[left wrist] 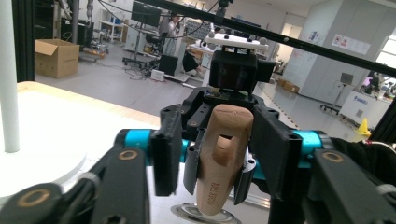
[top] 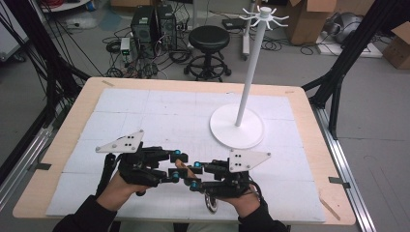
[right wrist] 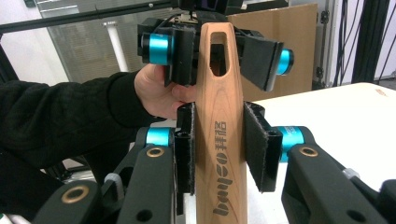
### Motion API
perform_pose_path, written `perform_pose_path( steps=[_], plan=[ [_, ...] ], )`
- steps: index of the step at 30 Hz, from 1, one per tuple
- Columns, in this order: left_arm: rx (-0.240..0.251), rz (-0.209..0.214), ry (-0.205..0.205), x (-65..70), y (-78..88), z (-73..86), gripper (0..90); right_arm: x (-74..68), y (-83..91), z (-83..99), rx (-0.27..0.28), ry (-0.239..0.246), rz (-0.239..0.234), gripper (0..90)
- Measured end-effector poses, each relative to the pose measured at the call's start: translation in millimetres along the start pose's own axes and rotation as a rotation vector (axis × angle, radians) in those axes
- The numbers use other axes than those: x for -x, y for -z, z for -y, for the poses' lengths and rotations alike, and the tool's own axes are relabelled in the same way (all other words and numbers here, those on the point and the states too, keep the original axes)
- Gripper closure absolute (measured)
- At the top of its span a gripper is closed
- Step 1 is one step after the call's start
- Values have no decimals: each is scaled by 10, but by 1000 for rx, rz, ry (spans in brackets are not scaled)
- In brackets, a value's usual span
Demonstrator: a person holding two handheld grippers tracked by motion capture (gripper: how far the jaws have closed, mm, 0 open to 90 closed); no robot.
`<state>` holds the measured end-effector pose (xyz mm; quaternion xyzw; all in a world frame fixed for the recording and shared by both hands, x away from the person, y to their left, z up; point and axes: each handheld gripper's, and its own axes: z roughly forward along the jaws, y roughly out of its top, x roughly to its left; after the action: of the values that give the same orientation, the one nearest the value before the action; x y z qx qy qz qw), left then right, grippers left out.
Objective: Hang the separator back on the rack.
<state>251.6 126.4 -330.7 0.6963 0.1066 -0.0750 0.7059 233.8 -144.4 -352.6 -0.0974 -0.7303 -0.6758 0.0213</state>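
Laboratory clutter, a black stool (top: 209,38) and cardboard boxes are lying beyond the pale surface (top: 145,106) in the high view. On the surface's far right a white hanging stand (top: 249,82) is rising from its round base. Near the front edge, the left gripper (top: 178,165) and right gripper (top: 195,175) are meeting tip to tip around a wooden handle (top: 186,169), whose metal head (top: 211,203) is hanging below the right hand.

In the left gripper view, the left gripper's jaws are bracketing the slotted end of the handle (left wrist: 226,154). Whether the pads are pressing on it cannot be told.

In the right gripper view, the right gripper (right wrist: 219,149) is standing with its jaws clamped on the handle's lettered shaft (right wrist: 219,186), with the left gripper (right wrist: 217,51) facing it at the slot.

The step in hand is probably a hand-over of the utensil from right to left. The next move is calling for a firm left grip before the right jaws let go, then a carry to the stand's hooks.
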Motion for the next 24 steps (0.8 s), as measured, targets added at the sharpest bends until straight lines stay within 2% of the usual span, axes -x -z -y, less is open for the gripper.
perform_pose_path(
  steps=[5, 13, 20, 24],
  plan=[
    [19, 18, -5, 9, -2, 3, 683, 3, -2, 2, -6, -1, -2, 675],
    [27, 4, -22, 38, 0, -1, 705, 4, -3, 1, -1, -10, -12, 674],
    [19, -29, -34, 91, -26, -43, 711, 10, -14, -14, -4, -21, -20, 659],
    [6, -71, -41, 113, -19, -97, 715, 14, -16, -9, -15, -38, -18, 571]
  ],
)
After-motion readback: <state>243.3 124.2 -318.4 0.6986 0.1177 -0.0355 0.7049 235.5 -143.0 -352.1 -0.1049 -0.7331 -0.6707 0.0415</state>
